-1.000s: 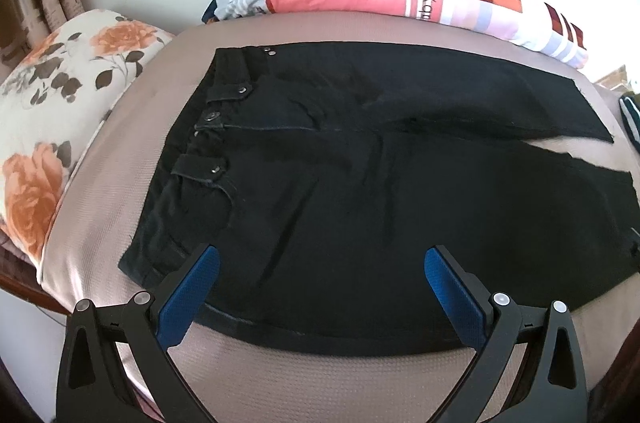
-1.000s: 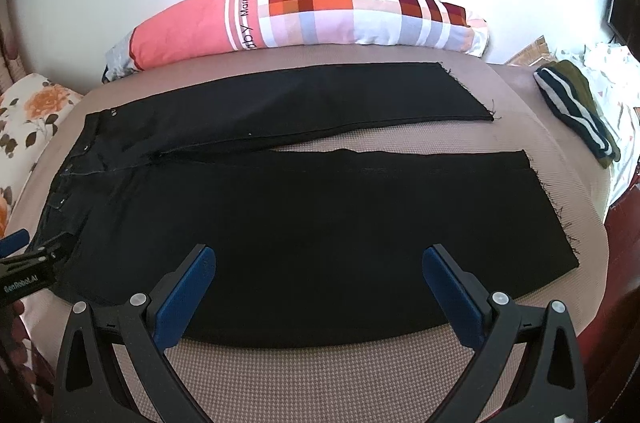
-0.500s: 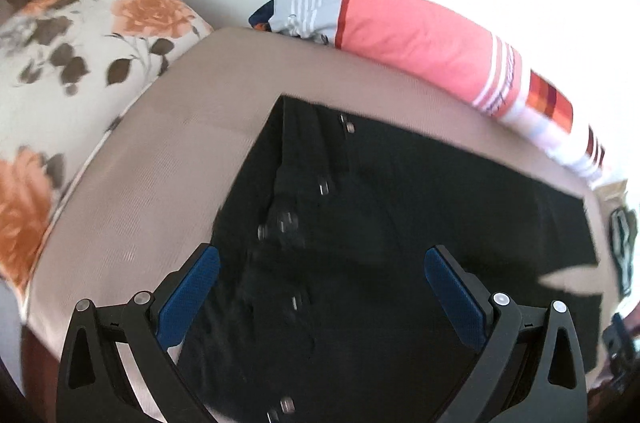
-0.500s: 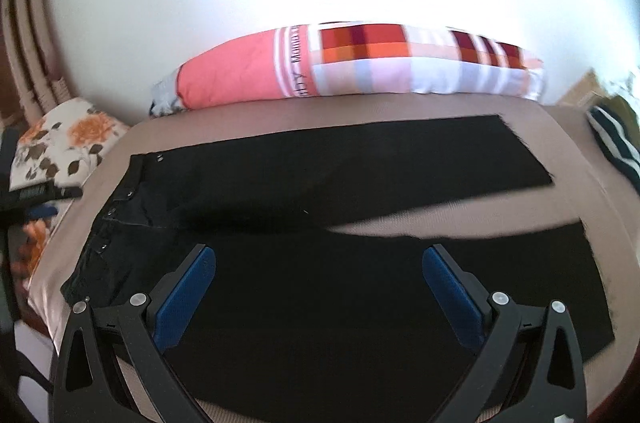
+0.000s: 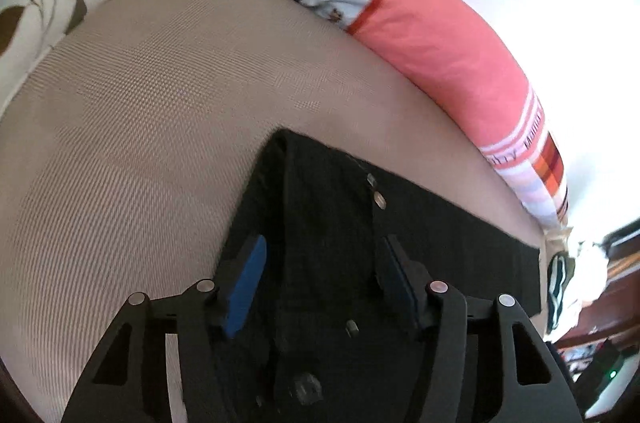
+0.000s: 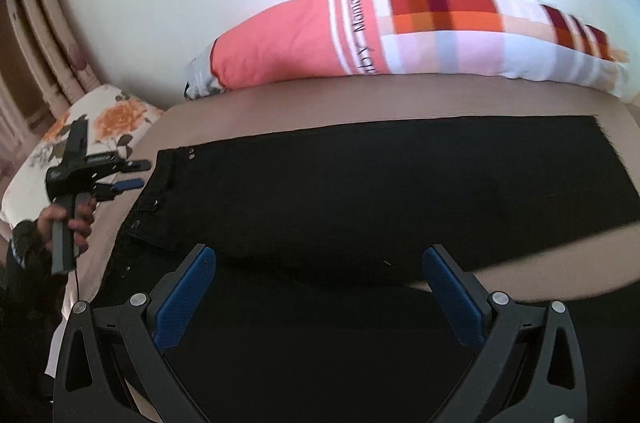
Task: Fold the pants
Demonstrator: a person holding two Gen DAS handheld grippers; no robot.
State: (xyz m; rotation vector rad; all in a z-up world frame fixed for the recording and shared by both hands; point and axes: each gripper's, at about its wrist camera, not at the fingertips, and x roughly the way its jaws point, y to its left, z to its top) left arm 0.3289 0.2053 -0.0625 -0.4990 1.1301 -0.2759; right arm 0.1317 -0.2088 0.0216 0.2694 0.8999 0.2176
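Note:
Black pants [image 6: 380, 191] lie flat on the beige bed cover [image 6: 400, 99], waistband to the left, legs running right. My left gripper [image 5: 320, 275] hangs over the far corner of the waistband [image 5: 328, 215]; its jaws are closing with the cloth lying between them, and the blue pads [image 5: 244, 287] stand apart from it. In the right wrist view that left gripper [image 6: 138, 175] sits at the waistband's left edge, held by a hand [image 6: 68, 219]. My right gripper [image 6: 320, 287] is open wide above the pants near where the legs split, with nothing gripped.
A long pink and checked pillow [image 6: 360, 35] lies along the wall behind the pants. A floral pillow [image 6: 100, 127] sits at the left end of the bed. Striped clothes [image 5: 560, 283] lie beyond the leg ends. A strip of bare cover [image 6: 520, 275] shows between the legs.
My left gripper has swung toward the far waistband corner, dropped closer, and its jaws have narrowed. The right gripper has moved forward and left over the pants, still open.

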